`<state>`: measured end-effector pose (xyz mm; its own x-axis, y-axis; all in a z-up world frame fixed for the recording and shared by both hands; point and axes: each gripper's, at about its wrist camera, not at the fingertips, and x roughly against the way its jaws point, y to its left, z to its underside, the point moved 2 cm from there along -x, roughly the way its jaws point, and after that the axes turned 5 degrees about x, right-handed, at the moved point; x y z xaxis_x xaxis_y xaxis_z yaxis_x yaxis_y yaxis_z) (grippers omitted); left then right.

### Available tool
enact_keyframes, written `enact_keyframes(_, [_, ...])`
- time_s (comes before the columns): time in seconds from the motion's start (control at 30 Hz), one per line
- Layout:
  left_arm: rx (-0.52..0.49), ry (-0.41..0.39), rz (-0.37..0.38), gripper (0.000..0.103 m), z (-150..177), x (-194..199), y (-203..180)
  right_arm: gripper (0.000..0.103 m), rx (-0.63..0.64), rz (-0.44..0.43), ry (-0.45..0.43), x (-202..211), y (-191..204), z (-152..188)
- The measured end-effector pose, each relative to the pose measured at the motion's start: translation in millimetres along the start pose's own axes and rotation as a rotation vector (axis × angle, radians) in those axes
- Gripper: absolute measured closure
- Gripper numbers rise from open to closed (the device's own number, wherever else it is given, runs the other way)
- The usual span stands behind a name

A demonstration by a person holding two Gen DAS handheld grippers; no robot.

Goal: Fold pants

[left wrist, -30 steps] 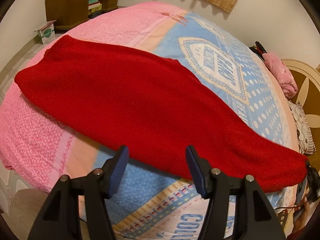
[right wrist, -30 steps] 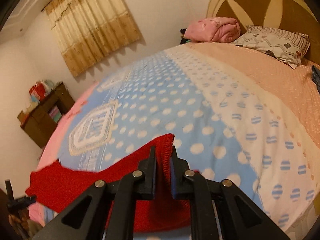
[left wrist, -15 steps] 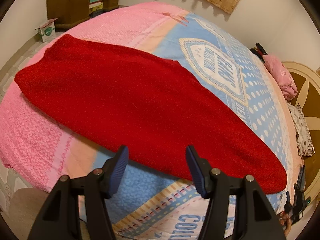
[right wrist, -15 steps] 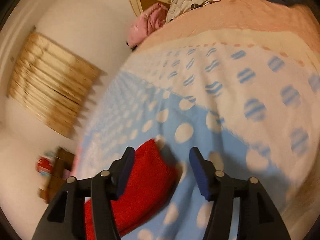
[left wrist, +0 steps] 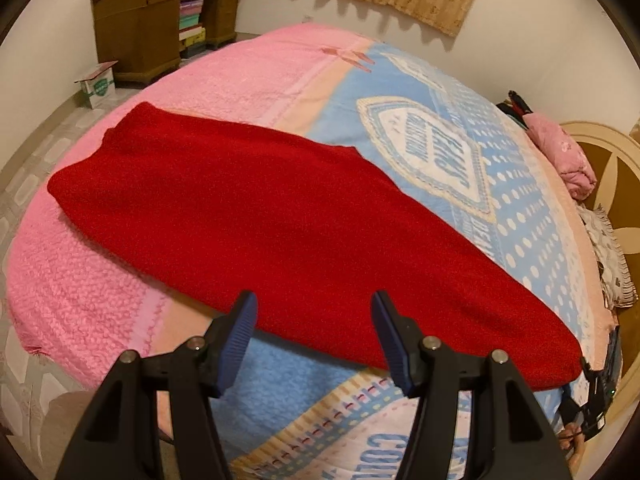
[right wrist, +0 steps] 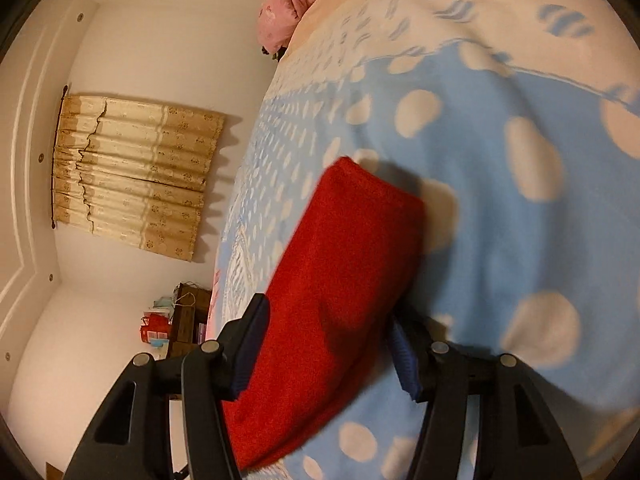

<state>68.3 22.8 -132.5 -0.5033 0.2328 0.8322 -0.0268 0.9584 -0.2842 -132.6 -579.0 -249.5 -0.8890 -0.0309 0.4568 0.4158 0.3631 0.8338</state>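
My pants [left wrist: 288,224] lie flat along the bed's [left wrist: 224,80] near edge, already folded lengthwise, with my left claw [left wrist: 314,326] open above their edge and my right claw [right wrist: 328,344] open astride one end, the crosswise fold undone.

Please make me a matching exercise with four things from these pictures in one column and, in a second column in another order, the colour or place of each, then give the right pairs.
Things:
1. pants
2. curtain
3. cabinet
4. bundle

Descriptions:
A. brown, by the wall, beyond the bed's foot
B. red, spread flat on the bed
C. pink, near the headboard
D. beige, hanging on the wall

Pairs: 1-B, 2-D, 3-A, 4-C
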Motion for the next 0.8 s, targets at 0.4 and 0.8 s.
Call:
enact_keyframes(0.4, [-0.027,-0.032,-0.068,0.041,-1.8,-0.6,23.3,0.092,0.224,0.208,0.019,-10.5,73.9,-12.5])
enact_keyframes(0.8, [0.075,-0.122,-0.064,0.038,-19.3,24.9,89.6,0.092,1.122,0.127,0.168,-130.9,361.0,197.3])
